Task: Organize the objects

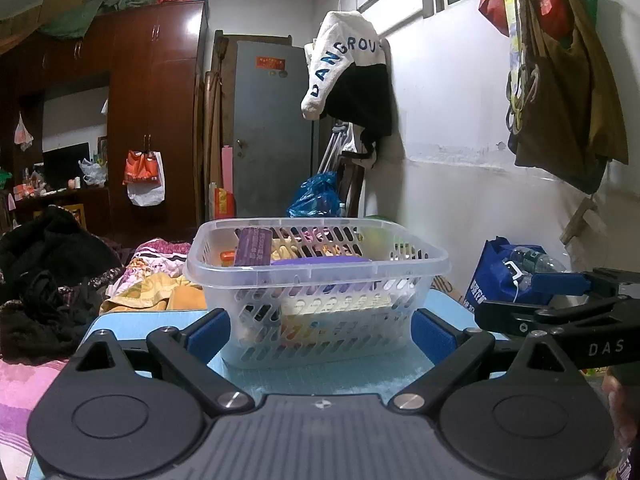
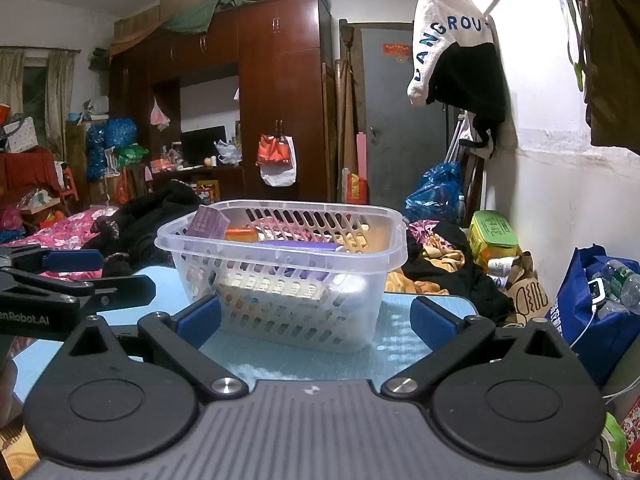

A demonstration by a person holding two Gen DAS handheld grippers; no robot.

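Note:
A clear plastic basket (image 1: 316, 268) stands on a light blue table top (image 1: 332, 380). It holds a purple box (image 1: 254, 246), an orange item (image 1: 228, 257), a flat purple thing (image 1: 320, 261) and pale packets lower down. My left gripper (image 1: 322, 332) is open and empty, just short of the basket's near wall, its jaws wide. My right gripper (image 2: 316, 320) is open and empty, also facing the basket (image 2: 280, 256) from close by. The right gripper shows at the right edge of the left wrist view (image 1: 560, 300); the left gripper shows at the left edge of the right wrist view (image 2: 60, 280).
A bed with dark clothes (image 1: 44, 280) and patterned bedding (image 1: 156, 264) lies behind and left of the table. A blue bag with bottles (image 2: 600, 300) and a green box (image 2: 492, 236) sit by the right wall. Clothes hang on the wall (image 1: 352, 76).

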